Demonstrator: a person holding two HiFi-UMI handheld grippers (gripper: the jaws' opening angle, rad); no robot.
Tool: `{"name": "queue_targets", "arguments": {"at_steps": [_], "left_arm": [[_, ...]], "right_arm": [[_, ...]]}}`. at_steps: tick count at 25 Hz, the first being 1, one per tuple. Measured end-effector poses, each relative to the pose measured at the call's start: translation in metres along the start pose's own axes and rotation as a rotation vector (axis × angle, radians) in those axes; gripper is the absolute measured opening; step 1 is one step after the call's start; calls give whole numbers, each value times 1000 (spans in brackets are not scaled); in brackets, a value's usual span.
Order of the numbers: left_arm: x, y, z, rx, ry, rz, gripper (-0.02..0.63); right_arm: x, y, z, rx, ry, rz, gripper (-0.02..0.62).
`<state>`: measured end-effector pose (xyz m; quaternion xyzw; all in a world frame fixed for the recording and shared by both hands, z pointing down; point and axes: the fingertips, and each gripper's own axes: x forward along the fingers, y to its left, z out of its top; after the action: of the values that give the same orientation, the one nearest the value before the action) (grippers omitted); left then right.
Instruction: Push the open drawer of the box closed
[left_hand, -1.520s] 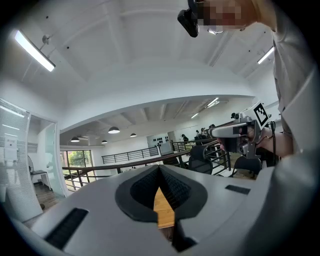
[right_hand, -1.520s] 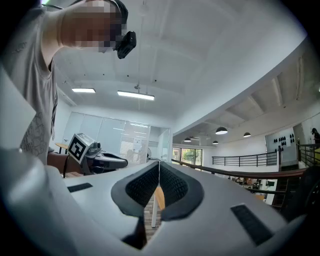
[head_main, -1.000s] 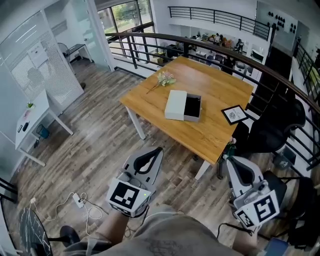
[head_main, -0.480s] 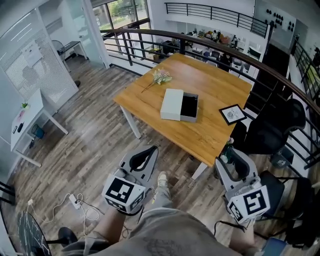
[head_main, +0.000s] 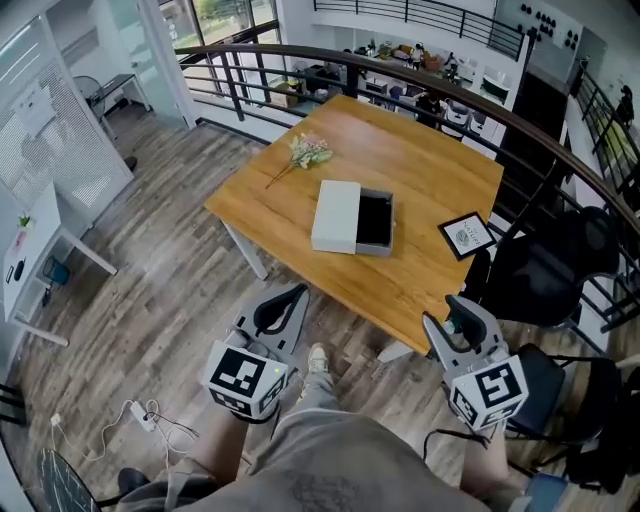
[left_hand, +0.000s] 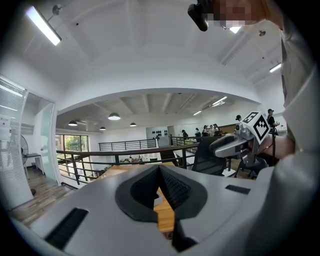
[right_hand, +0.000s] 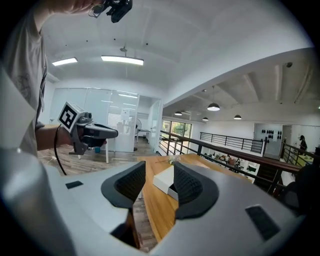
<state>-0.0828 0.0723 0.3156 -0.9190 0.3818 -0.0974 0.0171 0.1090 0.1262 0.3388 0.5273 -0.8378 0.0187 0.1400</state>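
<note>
Box (head_main: 337, 216) on counter (head_main: 420, 170), well ahead, out of reach. Drawer (head_main: 375, 222) pulled out rightward, on right fingers' (right_hand: 125, 185) side. Left fingers (left_hand: 142, 192) closed together, empty; right fingers opening, nothing between.

A wooden table (head_main: 420, 170) is standing on a plank floor (head_main: 170, 290), with a sprig of flowers (head_main: 305, 152) lying near its far left edge and a black-framed picture (head_main: 466, 236) lying by its right edge. A black railing (head_main: 300, 60) is curving behind it. A black office chair (head_main: 545, 270) is sitting just beside the table, while a white power strip (head_main: 140, 418) is trailing cable at lower left.
</note>
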Motion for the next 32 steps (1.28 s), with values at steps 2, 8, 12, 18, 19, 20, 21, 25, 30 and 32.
{"name": "queue_targets", "arguments": {"at_steps": [2, 8, 12, 18, 19, 20, 21, 25, 30, 32], "left_arm": [[15, 20, -7, 4, 24, -7, 15], [69, 85, -33, -7, 106, -44, 15], [105, 121, -49, 64, 161, -55, 15], [154, 157, -78, 88, 212, -128, 15], [162, 163, -83, 87, 224, -138, 15], [169, 168, -88, 88, 236, -149, 15], [176, 171, -93, 90, 248, -159, 15], [202, 182, -110, 89, 278, -185, 15], [224, 184, -123, 126, 323, -193, 15], [232, 177, -128, 142, 340, -207, 15]], "right_arm": [[24, -7, -7, 10, 35, -3, 192], [112, -42, -39, 36, 161, -9, 160], [160, -60, -66, 55, 279, 5, 161], [218, -89, -112, 82, 426, -2, 161], [225, -94, -119, 114, 440, 2, 161], [232, -98, -124, 152, 450, 8, 161], [239, -103, -129, 184, 459, 14, 161], [262, -125, -149, 186, 524, 5, 161], [282, -146, -172, 154, 611, 9, 161], [287, -154, -179, 120, 643, 27, 161]]}}
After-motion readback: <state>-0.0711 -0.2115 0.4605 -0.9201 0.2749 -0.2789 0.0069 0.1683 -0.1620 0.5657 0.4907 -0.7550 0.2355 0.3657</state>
